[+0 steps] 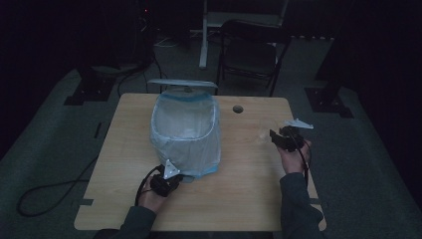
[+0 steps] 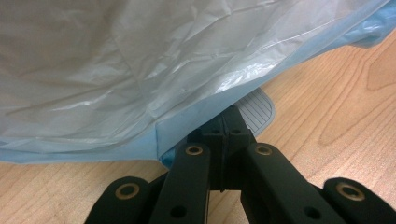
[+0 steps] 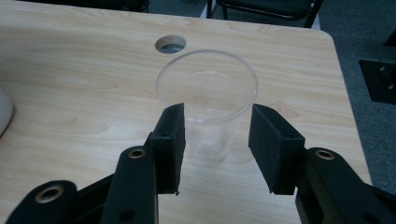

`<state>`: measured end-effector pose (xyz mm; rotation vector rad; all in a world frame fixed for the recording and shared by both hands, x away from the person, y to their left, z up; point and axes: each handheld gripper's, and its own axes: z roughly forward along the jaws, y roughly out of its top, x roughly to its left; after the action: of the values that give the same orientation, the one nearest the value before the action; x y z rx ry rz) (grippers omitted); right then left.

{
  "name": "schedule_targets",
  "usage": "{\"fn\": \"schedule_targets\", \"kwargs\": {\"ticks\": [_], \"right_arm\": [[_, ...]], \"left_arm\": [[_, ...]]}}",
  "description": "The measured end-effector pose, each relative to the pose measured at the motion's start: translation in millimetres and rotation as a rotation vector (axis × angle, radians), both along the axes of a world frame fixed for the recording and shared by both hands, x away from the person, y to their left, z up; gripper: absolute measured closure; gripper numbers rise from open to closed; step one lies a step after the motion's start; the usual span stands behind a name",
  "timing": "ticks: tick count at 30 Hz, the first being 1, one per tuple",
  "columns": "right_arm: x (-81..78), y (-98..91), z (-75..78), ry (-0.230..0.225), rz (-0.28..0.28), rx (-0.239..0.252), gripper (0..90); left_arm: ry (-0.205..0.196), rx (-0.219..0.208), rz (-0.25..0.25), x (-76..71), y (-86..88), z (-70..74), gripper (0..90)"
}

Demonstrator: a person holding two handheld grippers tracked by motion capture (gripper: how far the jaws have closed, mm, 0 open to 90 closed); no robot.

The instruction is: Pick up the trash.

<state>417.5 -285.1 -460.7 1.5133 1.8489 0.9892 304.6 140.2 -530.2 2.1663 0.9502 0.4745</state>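
Observation:
A small bin (image 1: pixel 185 132) lined with a pale blue-white plastic bag (image 2: pixel 140 70) stands mid-table, its lid (image 1: pixel 182 83) raised at the back. My left gripper (image 1: pixel 175 178) (image 2: pixel 226 119) is shut at the bin's front base, its tips resting on the grey ribbed pedal (image 2: pixel 259 109) that pokes out under the bag. Nothing shows between its jaws. At the table's right side, my right gripper (image 1: pixel 273 134) (image 3: pixel 217 114) is shut on a clear plastic cup (image 3: pixel 208 100) (image 1: pixel 262 136), one pad on each side of its wall. The cup stands upright and looks empty.
The wooden table (image 1: pixel 239 189) has a round cable hole (image 1: pixel 238 108) (image 3: pixel 170 44) behind the cup. Its right edge runs close to my right hand. A folding chair (image 1: pixel 251 47) stands beyond the far edge. Cables lie on the floor at the left.

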Motion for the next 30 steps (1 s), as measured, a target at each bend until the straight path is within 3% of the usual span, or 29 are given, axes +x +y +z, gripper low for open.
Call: {"fn": "schedule_targets", "kwargs": {"ticks": [7, 12, 18, 24, 30], "right_arm": [[14.9, -1.9, 4.3, 0.002, -0.034, 0.013, 55.8], [24.1, -4.4, -0.7, 0.031, -0.049, 0.016, 56.4], [20.9, -6.6, -9.3, 0.061, -0.034, 0.026, 57.3], [10.6, -10.5, -18.0, 0.076, -0.003, 0.029, 68.6], [1.5, -9.4, -24.7, 0.090, 0.046, -0.003, 83.2]], "left_arm": [[-0.001, 0.001, 0.000, -0.1, -0.1, 0.0, 90.0], [-0.002, 0.001, 0.000, -0.1, -0.2, 0.0, 90.0], [-0.003, 0.002, 0.000, -0.2, -0.3, 0.0, 90.0], [-0.004, 0.006, 0.001, -0.4, -0.5, 0.1, 90.0], [-0.006, 0.004, 0.001, -0.3, -0.5, -0.1, 90.0]]}}
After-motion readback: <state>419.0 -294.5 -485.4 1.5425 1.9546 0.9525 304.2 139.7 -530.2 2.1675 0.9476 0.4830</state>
